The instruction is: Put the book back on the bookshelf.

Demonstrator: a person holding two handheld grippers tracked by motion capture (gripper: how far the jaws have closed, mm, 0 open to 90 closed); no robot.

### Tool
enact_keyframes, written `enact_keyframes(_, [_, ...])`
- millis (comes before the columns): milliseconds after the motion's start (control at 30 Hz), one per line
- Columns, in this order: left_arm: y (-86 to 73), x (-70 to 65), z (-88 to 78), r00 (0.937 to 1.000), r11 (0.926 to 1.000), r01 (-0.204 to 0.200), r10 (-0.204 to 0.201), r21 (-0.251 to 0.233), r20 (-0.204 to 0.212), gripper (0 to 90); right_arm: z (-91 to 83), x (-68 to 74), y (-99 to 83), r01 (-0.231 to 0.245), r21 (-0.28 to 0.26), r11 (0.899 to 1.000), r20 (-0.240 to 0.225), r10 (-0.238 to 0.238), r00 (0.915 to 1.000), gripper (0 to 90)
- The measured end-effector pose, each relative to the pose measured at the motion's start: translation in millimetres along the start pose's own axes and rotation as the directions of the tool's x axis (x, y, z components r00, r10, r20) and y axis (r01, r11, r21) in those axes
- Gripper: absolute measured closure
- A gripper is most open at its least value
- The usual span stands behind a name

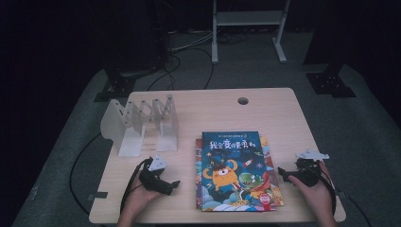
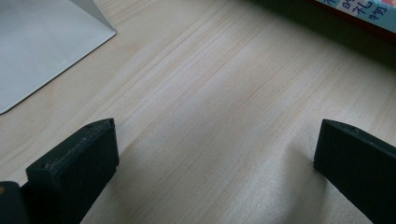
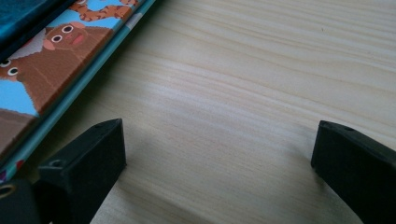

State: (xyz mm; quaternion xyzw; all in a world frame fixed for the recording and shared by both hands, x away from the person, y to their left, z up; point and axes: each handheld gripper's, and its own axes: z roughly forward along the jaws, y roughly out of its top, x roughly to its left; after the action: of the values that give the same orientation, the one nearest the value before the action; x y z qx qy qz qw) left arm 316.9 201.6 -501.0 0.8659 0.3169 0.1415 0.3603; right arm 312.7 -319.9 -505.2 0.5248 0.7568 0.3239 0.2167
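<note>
on the wooden table [image 1: 283,109], a stack of picture books [image 1: 236,170] lies between the two tools. left gripper [image 1: 171,185] rests just left of the stack, jaws spread wide with nothing between them (bare wood beneath). right gripper [image 1: 282,173] sits near the stack's right edge, equally wide and empty. a white folding rack [image 1: 142,125] stands behind.

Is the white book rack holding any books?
No, the white book rack stands empty, and the books lie stacked flat on the table.
</note>
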Motion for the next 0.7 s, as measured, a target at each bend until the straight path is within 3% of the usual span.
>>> enact_keyframes(167, [0.0, 0.0, 0.0, 1.0000, 1.0000, 0.000, 0.000, 0.000, 0.000, 0.0, -0.1, 0.0, 0.0, 0.000, 0.000, 1.000, 0.000, 0.000, 1.0000, 3.3])
enact_keyframes(200, [0.0, 0.0, 0.0, 1.0000, 1.0000, 0.000, 0.000, 0.000, 0.000, 0.0, -0.8, 0.1, -0.3, -0.001, -0.006, 1.000, 0.000, 0.001, 1.0000, 6.4])
enact_keyframes(233, [0.0, 0.0, 0.0, 1.0000, 1.0000, -0.001, 0.001, 0.000, 0.000, 0.0, -2.4, 0.0, -1.0, 0.002, -0.024, 1.000, -0.001, -0.002, 1.0000, 14.9])
enact_keyframes(300, [0.2, 0.1, -0.1, 1.0000, 1.0000, -0.004, 0.004, 0.002, 0.002, 0.0, -3.5, 0.3, -1.4, 0.007, -0.033, 0.999, -0.008, -0.007, 0.9999, 18.8])
enact_keyframes(367, [0.3, 0.1, -0.2, 1.0000, 1.0000, -0.006, 0.006, 0.003, 0.004, 0.0, -4.9, -0.6, -1.5, 0.009, -0.043, 0.999, -0.009, -0.009, 0.9999, 29.1])
enact_keyframes(533, [0.0, -0.1, -0.1, 1.0000, 1.0000, -0.007, 0.007, 0.001, 0.005, 0.0, -13.4, -0.6, 5.4, -0.005, -0.035, 0.999, -0.015, 0.004, 0.9999, 32.7])
enact_keyframes(700, [-0.2, -0.7, -0.7, 1.0000, 1.0000, -0.007, 0.007, 0.004, 0.006, 0.0, -22.1, 7.9, 21.7, 0.004, -0.056, 0.998, -0.054, -0.007, 0.9985, 32.8])
